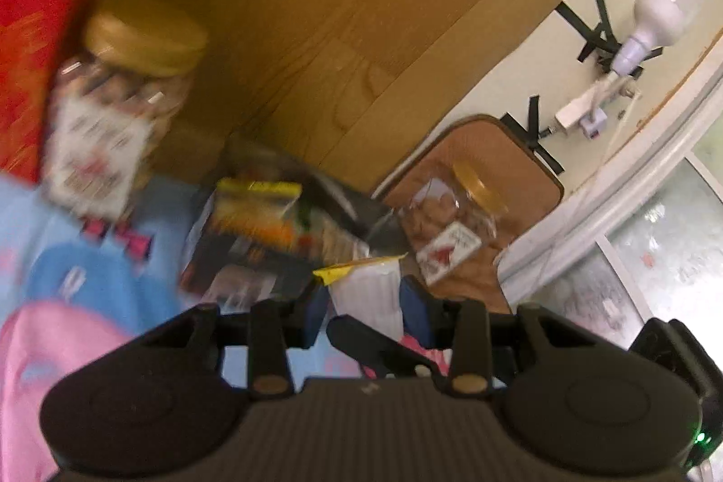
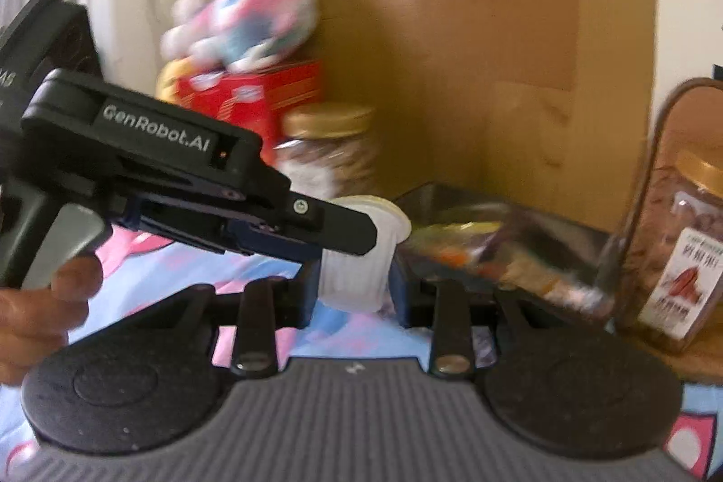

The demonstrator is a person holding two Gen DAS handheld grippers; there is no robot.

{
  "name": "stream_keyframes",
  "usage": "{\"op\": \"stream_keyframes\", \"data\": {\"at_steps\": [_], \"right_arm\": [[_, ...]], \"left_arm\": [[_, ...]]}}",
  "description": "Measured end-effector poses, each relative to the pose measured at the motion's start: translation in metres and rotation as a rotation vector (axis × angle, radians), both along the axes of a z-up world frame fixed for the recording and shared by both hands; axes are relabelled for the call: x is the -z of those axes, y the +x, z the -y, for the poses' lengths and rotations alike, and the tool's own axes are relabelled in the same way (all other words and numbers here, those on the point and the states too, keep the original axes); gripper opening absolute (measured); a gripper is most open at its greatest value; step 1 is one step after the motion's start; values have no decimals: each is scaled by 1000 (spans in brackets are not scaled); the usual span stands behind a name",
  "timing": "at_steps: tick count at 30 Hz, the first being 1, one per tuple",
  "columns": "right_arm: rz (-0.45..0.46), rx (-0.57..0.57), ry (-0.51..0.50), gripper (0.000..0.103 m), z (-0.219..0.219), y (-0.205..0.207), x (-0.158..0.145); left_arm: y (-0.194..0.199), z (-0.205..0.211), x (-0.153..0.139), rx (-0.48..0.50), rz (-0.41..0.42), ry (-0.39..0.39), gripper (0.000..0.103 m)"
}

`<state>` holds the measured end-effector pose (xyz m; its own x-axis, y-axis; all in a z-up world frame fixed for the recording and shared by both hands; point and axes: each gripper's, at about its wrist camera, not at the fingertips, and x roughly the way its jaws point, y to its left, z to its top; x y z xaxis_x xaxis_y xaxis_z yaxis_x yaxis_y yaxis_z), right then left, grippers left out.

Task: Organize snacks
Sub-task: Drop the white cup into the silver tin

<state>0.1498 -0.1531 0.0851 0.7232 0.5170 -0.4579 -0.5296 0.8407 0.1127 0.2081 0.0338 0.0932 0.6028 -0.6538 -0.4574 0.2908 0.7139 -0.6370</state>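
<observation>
Item: small white ribbed cup (image 2: 357, 278) with a yellow-edged foil lid, held between both tools at the near centre. The right gripper (image 2: 354, 287) clamps its blue pads against the cup's two sides; the right wrist view alone shows this squeeze plainly, along with the left gripper (image 2: 343, 231) reaching in from the left, branded body and the person's hand (image 2: 40, 315) on its grip, its dark finger lying across the cup's rim. Whether the left claw pinches the lid or merely touches it cannot be told from that side. In the left wrist view the same cup (image 1: 366, 297) sits between the left tool's blue pads (image 1: 316, 312), its lid corner (image 1: 336, 272) peeled up, so the left gripper (image 1: 365, 315) also appears closed on it. Only this view shows a wall-mounted bulb (image 1: 659, 16) with black tape strips, a power strip and a frosted window at the far right. Both views list: red box (image 2: 271, 93), gold-lidded jar (image 2: 330, 152) just beside it, dark tray of mixed packets (image 2: 497, 251), second gold-lidded jar (image 2: 678, 251) in a brown tray at right. A pink plush-like packet atop the red box appears in the right view only, blurred. Surface: blue and pink patterned cloth (image 1: 81, 301). Backdrop: wood-grain panel (image 1: 343, 7), cream wall.
</observation>
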Motion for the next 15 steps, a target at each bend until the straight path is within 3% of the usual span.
{"op": "stream_keyframes", "data": {"at_steps": [8,15], "right_arm": [[-37,92,-21,39,21,67,19],[-31,148,30,42,39,66,25]], "left_arm": [[68,35,14,-20,-24,61,37],[69,26,19,-77,-29,74,37]]}}
